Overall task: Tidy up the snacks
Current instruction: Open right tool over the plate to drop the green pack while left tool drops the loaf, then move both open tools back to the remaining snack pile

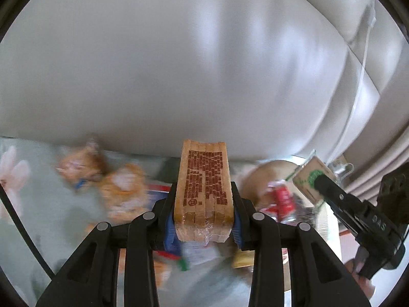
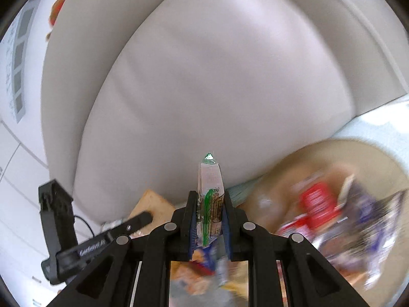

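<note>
We have the left hand-held gripper (image 1: 204,220) clamped on a wafer pack (image 1: 204,181), the right hand-held gripper (image 2: 209,220) pinching a thin sachet (image 2: 210,202). Both are carried above the pile. Many snacks (image 2: 332,217) below the right one are unsorted; most work remains.

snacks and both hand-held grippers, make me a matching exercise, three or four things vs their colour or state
Things:
1. left hand-held gripper
2. right hand-held gripper
3. round tray
4. sofa cushion

States or colours:
A. pale grey, behind everything
B. beige, with blurred red and purple packets in it
C. shut on a brown wafer pack with dark print
D. shut on a thin packet with a green stripe

Pairs: 1-C, 2-D, 3-B, 4-A
</note>
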{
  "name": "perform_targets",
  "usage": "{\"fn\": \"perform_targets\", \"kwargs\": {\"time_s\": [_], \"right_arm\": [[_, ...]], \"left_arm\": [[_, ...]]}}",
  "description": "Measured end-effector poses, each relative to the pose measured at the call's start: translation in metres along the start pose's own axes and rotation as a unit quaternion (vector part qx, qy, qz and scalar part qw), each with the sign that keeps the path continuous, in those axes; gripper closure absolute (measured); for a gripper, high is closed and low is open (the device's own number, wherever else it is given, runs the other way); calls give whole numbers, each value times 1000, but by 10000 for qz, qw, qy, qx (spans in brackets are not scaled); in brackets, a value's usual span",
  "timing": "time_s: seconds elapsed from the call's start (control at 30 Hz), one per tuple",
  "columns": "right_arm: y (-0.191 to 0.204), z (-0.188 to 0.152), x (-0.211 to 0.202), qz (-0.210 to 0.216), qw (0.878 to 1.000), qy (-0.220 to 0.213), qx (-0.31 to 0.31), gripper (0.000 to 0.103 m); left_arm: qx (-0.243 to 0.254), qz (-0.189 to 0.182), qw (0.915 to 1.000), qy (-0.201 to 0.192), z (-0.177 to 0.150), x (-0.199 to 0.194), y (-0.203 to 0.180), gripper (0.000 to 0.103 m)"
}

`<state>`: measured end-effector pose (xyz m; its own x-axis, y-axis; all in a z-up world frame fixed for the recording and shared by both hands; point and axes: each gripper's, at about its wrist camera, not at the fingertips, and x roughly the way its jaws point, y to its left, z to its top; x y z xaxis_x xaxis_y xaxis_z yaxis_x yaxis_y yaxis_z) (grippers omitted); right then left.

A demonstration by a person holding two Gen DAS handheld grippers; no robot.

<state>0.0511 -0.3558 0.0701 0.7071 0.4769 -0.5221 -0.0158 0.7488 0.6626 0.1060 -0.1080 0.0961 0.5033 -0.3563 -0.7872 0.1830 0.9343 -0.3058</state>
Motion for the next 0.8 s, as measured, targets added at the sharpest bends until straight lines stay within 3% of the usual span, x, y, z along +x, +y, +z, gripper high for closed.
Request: {"fn": "perform_targets", "kwargs": {"time_s": [0.23,0.43,0.47,0.57,0.6,0.67,0.8], "right_arm": [[-56,20,-26,-421,9989,-68,178,86],[-75,14,-24,-693,9973,78,211,86],[-76,15,-24,-762,9968,83,205,81],[-77,16,-23,-863,9960,102,216,32],[-77,16,-24,-868,9960,83,204,31],[-73,15,-25,-907,9957,65,149,31],[-66,15,-21,-905,9957,118,140,31]], "left_arm": [[219,-403,9986,246,-6,38,-53,71],[332,-745,9948,605,-10,68,-74,70],[390,-748,9942,673,-11,71,-78,69],[776,-509,9932,703,-14,75,-94,55],[931,-379,9926,678,-15,74,-98,45],[1276,-124,9902,559,-17,71,-108,38],[1330,-72,9892,605,-18,70,-109,38]]}}
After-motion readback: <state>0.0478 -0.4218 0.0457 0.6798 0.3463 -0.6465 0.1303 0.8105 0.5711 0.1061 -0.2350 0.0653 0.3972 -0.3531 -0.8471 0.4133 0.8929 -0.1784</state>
